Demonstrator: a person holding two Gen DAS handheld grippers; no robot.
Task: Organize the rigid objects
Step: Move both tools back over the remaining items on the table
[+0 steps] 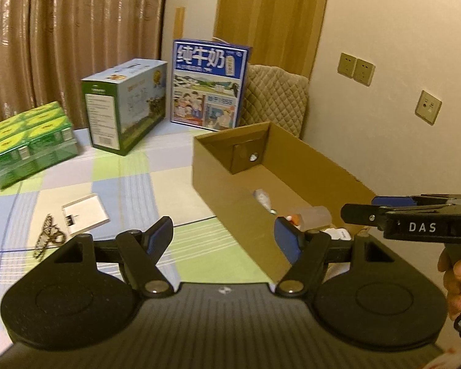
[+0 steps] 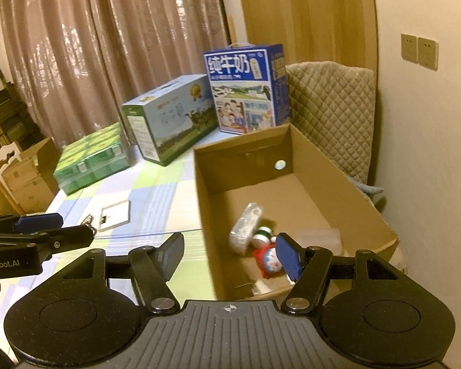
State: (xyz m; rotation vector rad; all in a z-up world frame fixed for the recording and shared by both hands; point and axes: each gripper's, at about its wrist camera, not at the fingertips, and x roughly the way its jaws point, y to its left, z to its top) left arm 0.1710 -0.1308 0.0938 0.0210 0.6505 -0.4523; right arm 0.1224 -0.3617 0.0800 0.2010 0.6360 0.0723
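Note:
An open cardboard box (image 1: 230, 184) (image 2: 206, 215) sits on the checked table. Inside it lie a clear-wrapped white item (image 2: 246, 227), a red and white toy (image 2: 267, 258), a small green and white item (image 2: 262, 233) and a translucent container (image 1: 316, 215). A white flat box (image 1: 84, 213) (image 2: 116, 213) and a metal key chain (image 1: 47, 235) lie on the table to the left. My left gripper (image 1: 224, 236) is open and empty, over the box's near left corner. My right gripper (image 2: 230, 255) is open and empty above the box's front; it also shows from the side in the left wrist view (image 1: 362, 212).
At the back stand a green shrink-wrapped pack (image 1: 30, 144) (image 2: 89, 160), a light blue carton (image 1: 126, 104) (image 2: 169, 117) and a blue milk carton (image 1: 209, 86) (image 2: 246, 89). A quilted chair back (image 2: 329, 110) is behind the box. The wall is at the right.

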